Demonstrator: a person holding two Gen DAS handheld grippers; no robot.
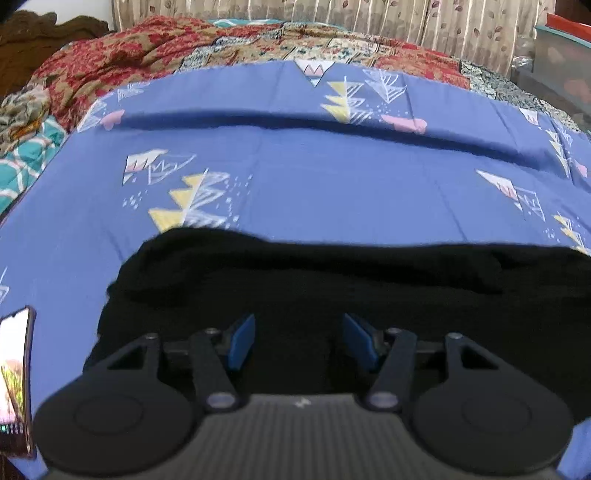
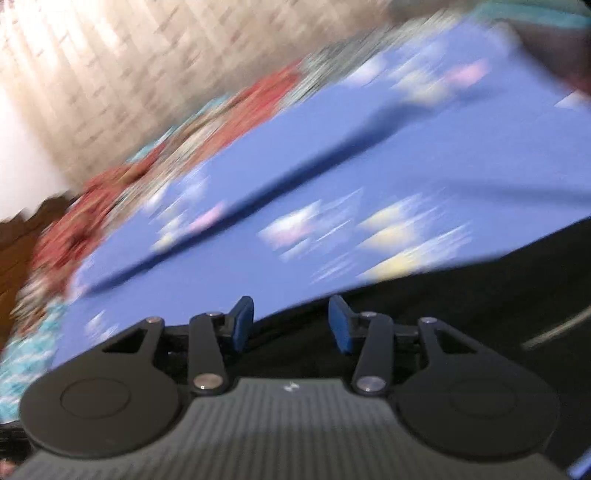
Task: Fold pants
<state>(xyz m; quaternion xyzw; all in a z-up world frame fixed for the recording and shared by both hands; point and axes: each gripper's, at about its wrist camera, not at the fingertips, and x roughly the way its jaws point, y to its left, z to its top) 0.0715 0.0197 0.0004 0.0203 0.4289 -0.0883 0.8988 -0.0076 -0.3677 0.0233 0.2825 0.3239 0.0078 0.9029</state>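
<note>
Left wrist view: the left gripper (image 1: 298, 341) hangs over black pants (image 1: 332, 280) spread on a blue patterned bedsheet (image 1: 332, 177), blue pads (image 1: 242, 343) parted with nothing pinched.
Beyond: a red patchwork quilt (image 1: 122, 55), a curtain (image 1: 369, 18), a lit phone (image 1: 14, 380) at the left edge.
Right wrist view: heavily blurred; the right gripper (image 2: 291, 325) stands apart and empty above the pants' edge (image 2: 480, 314).
</note>
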